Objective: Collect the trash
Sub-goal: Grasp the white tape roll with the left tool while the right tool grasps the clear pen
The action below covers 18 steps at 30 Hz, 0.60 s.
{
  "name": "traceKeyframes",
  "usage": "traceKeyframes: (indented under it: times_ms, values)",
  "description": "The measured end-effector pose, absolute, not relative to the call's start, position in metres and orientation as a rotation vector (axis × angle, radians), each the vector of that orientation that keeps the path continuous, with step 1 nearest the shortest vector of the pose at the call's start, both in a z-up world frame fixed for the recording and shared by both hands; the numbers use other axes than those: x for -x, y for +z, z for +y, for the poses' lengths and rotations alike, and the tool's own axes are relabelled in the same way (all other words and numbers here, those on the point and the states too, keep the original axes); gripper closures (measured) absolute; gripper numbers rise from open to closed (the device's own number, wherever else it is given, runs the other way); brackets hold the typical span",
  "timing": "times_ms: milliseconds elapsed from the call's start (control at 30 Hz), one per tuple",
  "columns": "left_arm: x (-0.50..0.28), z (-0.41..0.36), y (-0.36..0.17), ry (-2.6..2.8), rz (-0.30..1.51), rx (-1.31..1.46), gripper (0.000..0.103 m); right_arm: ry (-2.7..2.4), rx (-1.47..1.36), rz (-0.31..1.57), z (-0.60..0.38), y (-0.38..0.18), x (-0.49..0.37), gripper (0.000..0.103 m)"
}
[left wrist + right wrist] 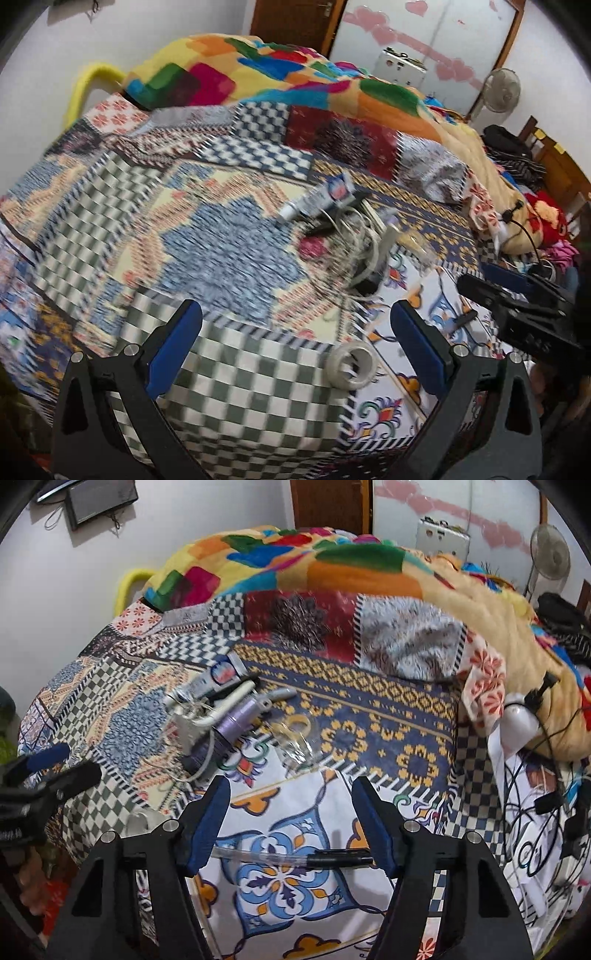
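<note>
Clear-barrelled pen with black cap lies crosswise on patchwork bedspread | between our right gripper pads, jaws half-spread, not touching | we judge right hand nearer | left gripper gapes wide, empty, beside tape roll

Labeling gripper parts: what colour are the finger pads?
Blue pads on black fingers; clearest in the right wrist view.

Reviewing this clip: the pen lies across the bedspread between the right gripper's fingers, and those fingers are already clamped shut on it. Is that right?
Not quite. The pen does lie on the bedspread between the fingers of the right gripper, but they are not clamped on it: the right wrist view shows them spread apart, with the pen running crosswise between them, ungripped.
</note>
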<state>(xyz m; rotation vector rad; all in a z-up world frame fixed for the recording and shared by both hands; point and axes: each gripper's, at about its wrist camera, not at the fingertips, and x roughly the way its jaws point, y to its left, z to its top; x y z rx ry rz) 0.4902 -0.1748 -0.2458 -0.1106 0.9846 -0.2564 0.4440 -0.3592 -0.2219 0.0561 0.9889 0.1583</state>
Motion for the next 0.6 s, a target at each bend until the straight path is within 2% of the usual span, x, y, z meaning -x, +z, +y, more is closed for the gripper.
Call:
traceKeyframes:
  times_ms: [300, 467, 600]
  values:
    - [-0.467, -0.210, -0.279, -0.279, 1.023, 0.022, 0.000, 0.249, -0.033, 1.063, -0.364, -0.245, -0.423, 0.046]
    - [-0.466, -0.219, -0.291, -0.264, 1.051, -0.021, 0.018, 0.303, 0.101, 1.071, -0.350, -0.253, -0.417, 0.046]
    - [-0.465, -0.224, -0.295, -0.260, 1.042, -0.068, 0.025, 0.347, 0.240, 1.065, -0.339, -0.255, -0.419, 0.046]
